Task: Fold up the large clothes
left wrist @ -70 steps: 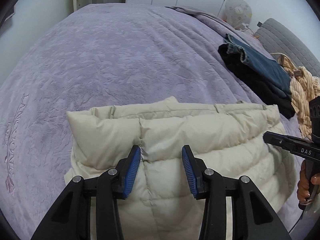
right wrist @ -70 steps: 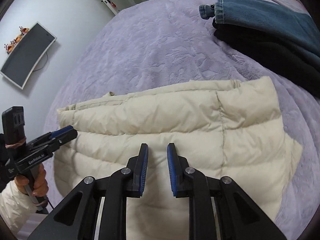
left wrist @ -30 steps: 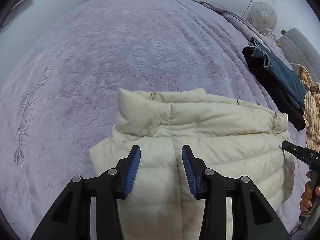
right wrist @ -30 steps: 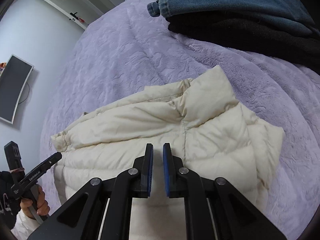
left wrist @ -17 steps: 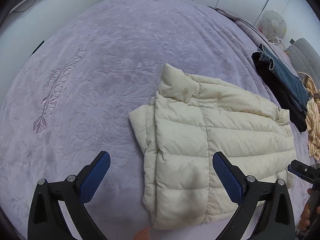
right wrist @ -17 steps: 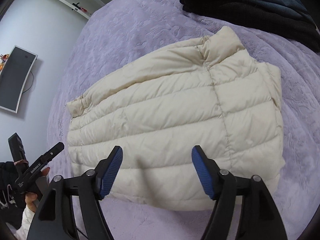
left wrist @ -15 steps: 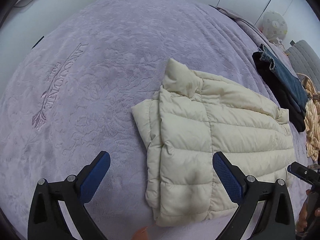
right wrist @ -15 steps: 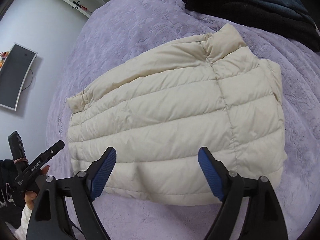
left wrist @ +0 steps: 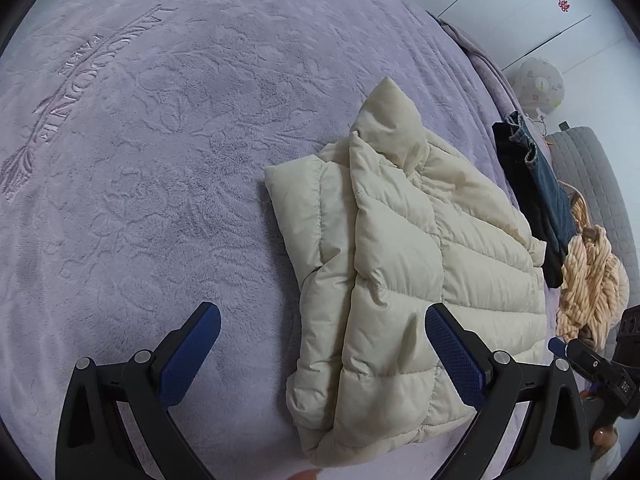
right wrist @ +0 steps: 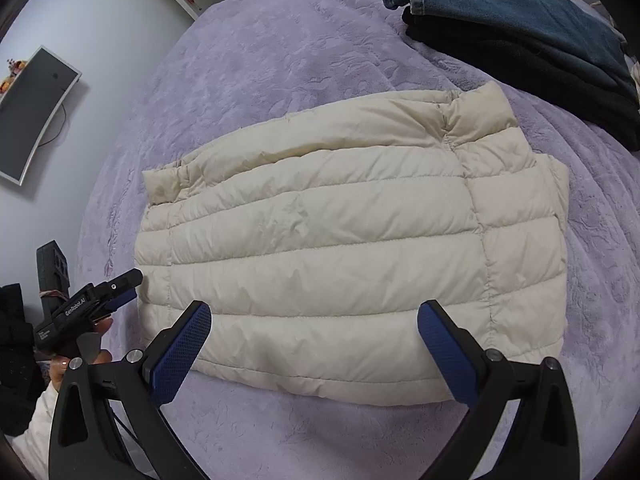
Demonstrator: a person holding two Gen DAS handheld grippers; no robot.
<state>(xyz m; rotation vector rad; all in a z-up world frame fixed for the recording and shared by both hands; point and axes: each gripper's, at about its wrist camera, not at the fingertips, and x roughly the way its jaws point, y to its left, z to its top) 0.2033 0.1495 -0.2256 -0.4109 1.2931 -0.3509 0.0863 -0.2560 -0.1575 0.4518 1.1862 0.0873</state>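
A cream quilted puffer jacket (left wrist: 404, 280) lies folded into a compact rectangle on the purple bedspread (left wrist: 140, 160), collar standing up at its far end. It also shows in the right wrist view (right wrist: 340, 240), lying flat with the collar at the right. My left gripper (left wrist: 322, 344) is open and empty, held above the jacket's near left edge. My right gripper (right wrist: 314, 344) is open and empty, held above the jacket's near long edge. The left gripper also shows at the left of the right wrist view (right wrist: 120, 288).
Folded blue jeans on a black garment (right wrist: 520, 32) lie at the far right of the bed. A tan chunky knit (left wrist: 592, 280) and a grey padded headboard (left wrist: 592, 184) are beyond them. A wall screen (right wrist: 32, 112) hangs on the left wall.
Both grippers were shut on the jacket a second ago, then opened wide and let it go. Both have since pulled back and up; the jacket lies still on the bed.
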